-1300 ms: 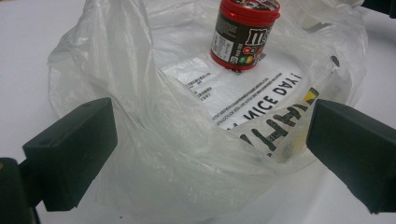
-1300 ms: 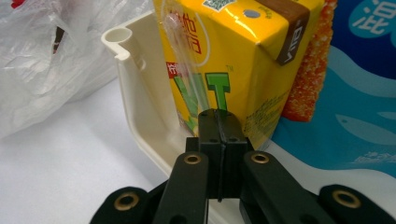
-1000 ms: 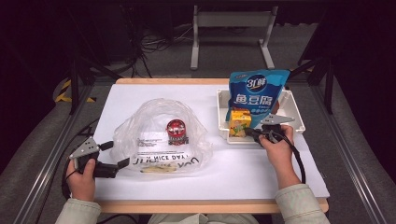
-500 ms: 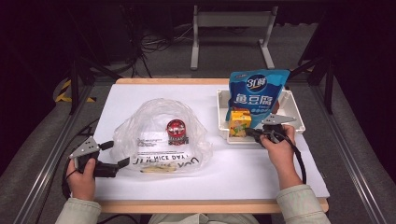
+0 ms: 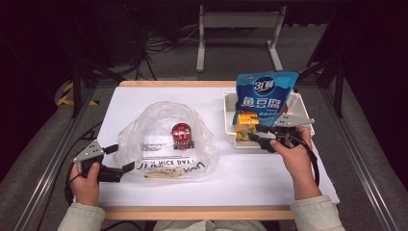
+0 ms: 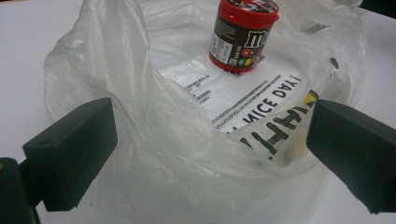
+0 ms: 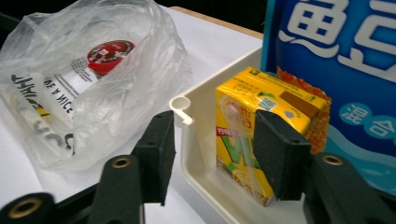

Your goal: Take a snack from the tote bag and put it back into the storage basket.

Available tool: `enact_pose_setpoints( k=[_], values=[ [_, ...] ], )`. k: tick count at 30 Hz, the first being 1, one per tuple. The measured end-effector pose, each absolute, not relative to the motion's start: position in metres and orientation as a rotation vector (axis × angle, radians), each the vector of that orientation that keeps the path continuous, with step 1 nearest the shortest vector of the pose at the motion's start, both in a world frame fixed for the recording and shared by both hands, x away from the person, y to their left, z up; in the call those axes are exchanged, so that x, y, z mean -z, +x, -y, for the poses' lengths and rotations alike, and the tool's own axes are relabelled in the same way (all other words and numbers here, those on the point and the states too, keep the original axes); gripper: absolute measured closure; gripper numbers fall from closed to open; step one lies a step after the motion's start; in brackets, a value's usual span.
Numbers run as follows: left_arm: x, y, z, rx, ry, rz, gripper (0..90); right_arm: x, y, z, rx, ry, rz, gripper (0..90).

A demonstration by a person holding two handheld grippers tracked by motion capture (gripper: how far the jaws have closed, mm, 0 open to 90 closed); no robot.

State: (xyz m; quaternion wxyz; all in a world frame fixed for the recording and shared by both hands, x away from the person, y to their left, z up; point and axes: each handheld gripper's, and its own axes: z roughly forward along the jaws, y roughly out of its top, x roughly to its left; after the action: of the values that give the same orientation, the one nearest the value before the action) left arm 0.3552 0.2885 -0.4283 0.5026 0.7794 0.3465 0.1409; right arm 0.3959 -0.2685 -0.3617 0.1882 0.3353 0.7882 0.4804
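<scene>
plastic bag [image 6: 154,121]: thin, clear, crinkled, glossy film. candy jar [image 6: 243,35]: smooth red plastic, shiny label. drink carton [image 7: 261,140]: glossy yellow coated card. snack bag [image 5: 263,96]: shiny blue foil-like film. tray [image 7: 205,182]: smooth cream plastic. counter [image 5: 269,178]: matt white top, wood edge. hand-held gripper [image 6: 210,154] jaws: matt black.

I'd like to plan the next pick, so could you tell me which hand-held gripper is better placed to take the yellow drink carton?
Right: the right hand-held gripper hangs open at the yellow drink carton in the tray.
</scene>
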Motion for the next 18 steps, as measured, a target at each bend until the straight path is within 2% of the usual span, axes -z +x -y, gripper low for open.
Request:
enact_pose_setpoints(
  k=[4,5,18],
  values=[
    [0.429,0.356,-0.288,-0.340,1.888,-0.834,2.4,0.357,0.393,0.263,-1.364,0.922,-2.232,42.1],
    [0.429,0.356,-0.288,-0.340,1.888,-0.835,2.4,0.353,0.391,0.259,-1.360,0.905,-2.240,37.4],
    [0.428,0.355,-0.287,-0.342,1.885,-0.835,2.4,0.337,0.386,0.227,-1.444,0.833,-2.274,23.9]
  ],
)
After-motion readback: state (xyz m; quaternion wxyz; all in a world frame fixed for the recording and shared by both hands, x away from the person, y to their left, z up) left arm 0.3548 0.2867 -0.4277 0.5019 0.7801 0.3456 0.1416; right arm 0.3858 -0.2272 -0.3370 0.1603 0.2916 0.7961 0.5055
